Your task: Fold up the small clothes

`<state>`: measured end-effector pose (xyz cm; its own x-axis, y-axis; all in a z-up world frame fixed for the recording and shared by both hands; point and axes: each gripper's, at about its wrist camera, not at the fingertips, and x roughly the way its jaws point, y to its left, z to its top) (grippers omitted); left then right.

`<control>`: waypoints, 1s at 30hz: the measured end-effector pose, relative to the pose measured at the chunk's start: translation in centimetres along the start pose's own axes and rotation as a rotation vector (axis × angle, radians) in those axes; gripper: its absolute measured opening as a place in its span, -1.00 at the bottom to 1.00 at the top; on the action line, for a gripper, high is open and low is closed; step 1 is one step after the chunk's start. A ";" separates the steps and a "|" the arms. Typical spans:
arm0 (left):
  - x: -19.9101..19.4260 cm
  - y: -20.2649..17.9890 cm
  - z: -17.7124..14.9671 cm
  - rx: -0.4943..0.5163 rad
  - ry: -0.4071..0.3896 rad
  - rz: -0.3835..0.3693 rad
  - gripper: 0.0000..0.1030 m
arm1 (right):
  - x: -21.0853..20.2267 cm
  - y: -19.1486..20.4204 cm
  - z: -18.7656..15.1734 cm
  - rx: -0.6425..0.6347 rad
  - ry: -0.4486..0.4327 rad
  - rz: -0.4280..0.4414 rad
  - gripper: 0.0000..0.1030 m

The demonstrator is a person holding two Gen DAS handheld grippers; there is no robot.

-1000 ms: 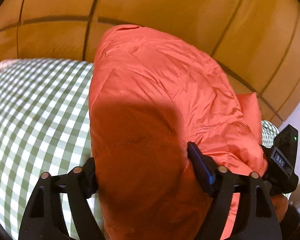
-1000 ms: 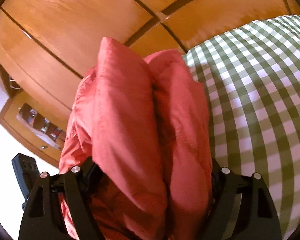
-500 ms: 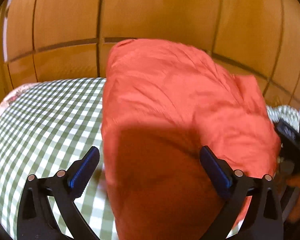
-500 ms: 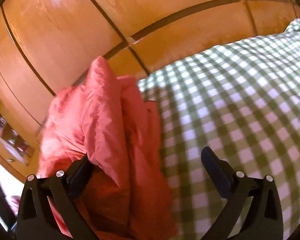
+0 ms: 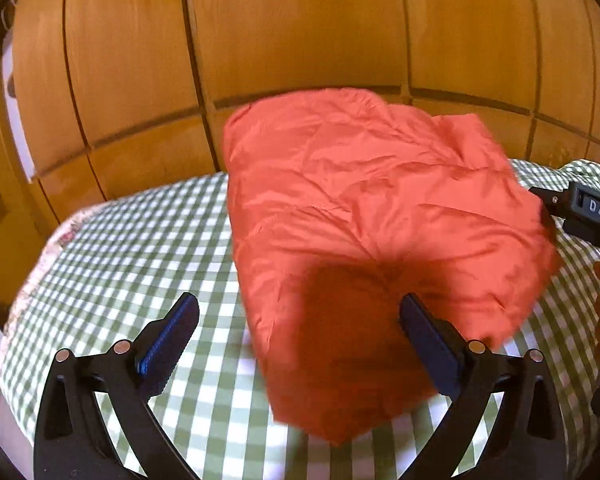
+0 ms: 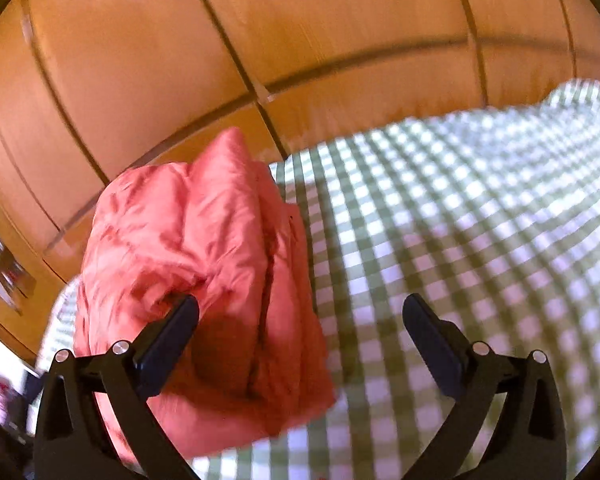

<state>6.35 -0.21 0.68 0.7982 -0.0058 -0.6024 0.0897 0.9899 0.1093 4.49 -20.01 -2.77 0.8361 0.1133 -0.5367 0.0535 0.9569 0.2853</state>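
Lying folded into a thick bundle, the orange-red quilted padded garment (image 5: 364, 240) rests on the bed's green-and-white checked cover (image 5: 140, 256), near the cover's far edge and close to the wooden panelled wardrobe doors (image 5: 300, 28) behind. The left claw (image 5: 300, 340) stands spread wide, its blue-padded fingers (image 5: 168, 336) clear of the cloth, holding nothing. The right claw (image 6: 300, 340) is likewise spread wide and empty; the garment (image 6: 196, 280) sits at its left finger, contact uncertain.
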 end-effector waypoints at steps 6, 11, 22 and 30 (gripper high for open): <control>-2.9 0.2 -2.2 -0.086 0.035 -0.019 0.93 | -4.3 2.8 -3.5 -0.194 -0.061 -0.075 0.97; -5.1 0.8 -3.6 -0.122 0.021 0.038 0.93 | -6.8 4.4 -6.3 -0.251 -0.098 -0.098 0.97; -9.1 1.6 -6.3 -0.117 -0.027 0.146 0.93 | -9.4 6.6 -10.0 -0.337 -0.112 -0.108 0.97; -10.2 0.9 -6.0 -0.110 -0.042 0.127 0.93 | -10.7 6.9 -10.2 -0.332 -0.148 -0.102 0.97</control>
<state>-5.30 1.64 2.19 0.8232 0.1170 -0.5556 -0.0778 0.9925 0.0938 -9.61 -11.89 -3.17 0.9068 -0.0041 -0.4216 -0.0187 0.9986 -0.0500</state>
